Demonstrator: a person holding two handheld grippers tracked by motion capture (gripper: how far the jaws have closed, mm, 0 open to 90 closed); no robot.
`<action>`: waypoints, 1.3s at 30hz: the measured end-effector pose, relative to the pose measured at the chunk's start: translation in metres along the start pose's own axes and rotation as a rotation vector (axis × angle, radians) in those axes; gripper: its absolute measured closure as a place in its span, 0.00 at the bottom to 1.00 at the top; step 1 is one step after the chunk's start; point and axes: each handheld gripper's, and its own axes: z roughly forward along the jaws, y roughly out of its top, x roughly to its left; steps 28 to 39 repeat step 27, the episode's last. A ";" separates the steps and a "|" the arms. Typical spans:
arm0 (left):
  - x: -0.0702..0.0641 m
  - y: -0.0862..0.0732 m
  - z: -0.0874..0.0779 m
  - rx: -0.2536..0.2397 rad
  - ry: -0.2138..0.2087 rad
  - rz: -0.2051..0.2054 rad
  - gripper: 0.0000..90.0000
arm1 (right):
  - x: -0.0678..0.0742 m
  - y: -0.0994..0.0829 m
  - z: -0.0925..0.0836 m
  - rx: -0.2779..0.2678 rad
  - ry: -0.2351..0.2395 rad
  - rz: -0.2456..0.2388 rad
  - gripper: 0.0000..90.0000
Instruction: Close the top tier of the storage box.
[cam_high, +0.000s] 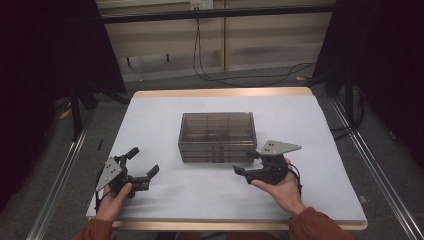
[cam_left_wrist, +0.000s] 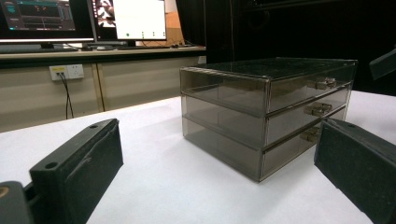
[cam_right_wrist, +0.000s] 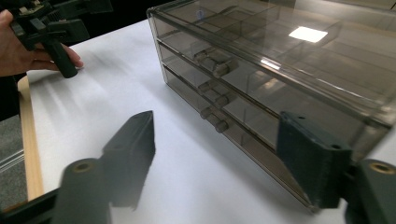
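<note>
In the high view, a smoky clear drawer box (cam_high: 217, 136) sits at the middle of the white surface (cam_high: 165, 120), its long axis running from 9 to 3 o'clock and its drawer fronts turned toward the person. The right claw (cam_high: 246, 165) hovers just off the box's front right corner, jaws spread with nothing between them, pointing toward 9 o'clock along the front face. The left claw (cam_high: 141, 161) rests well apart from the box, down at about 8 o'clock from it, also spread and empty, so the right hand is plainly the nearer one. In the left gripper view, the box (cam_left_wrist: 266, 112) stands at 1 o'clock beyond the two wide-set jaws, three stacked drawers showing small handles (cam_left_wrist: 318, 109) on the face at the right. In the right gripper view, the box (cam_right_wrist: 280, 79) fills the 1 o'clock side, its drawer knobs (cam_right_wrist: 215, 95) lined up one above another just ahead of the parted jaws, while the left claw (cam_right_wrist: 63, 28) shows far off at 10 o'clock.
</note>
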 end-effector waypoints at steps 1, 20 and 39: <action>0.000 0.000 0.000 0.000 0.001 0.000 0.01 | -0.001 -0.001 -0.005 -0.001 -0.004 0.002 0.29; 0.000 0.000 0.000 0.002 0.012 -0.006 0.01 | -0.041 -0.046 -0.080 0.004 -0.156 0.172 0.13; 0.000 0.000 0.000 0.001 0.011 -0.008 0.01 | -0.052 -0.069 -0.091 0.091 -0.245 0.197 0.11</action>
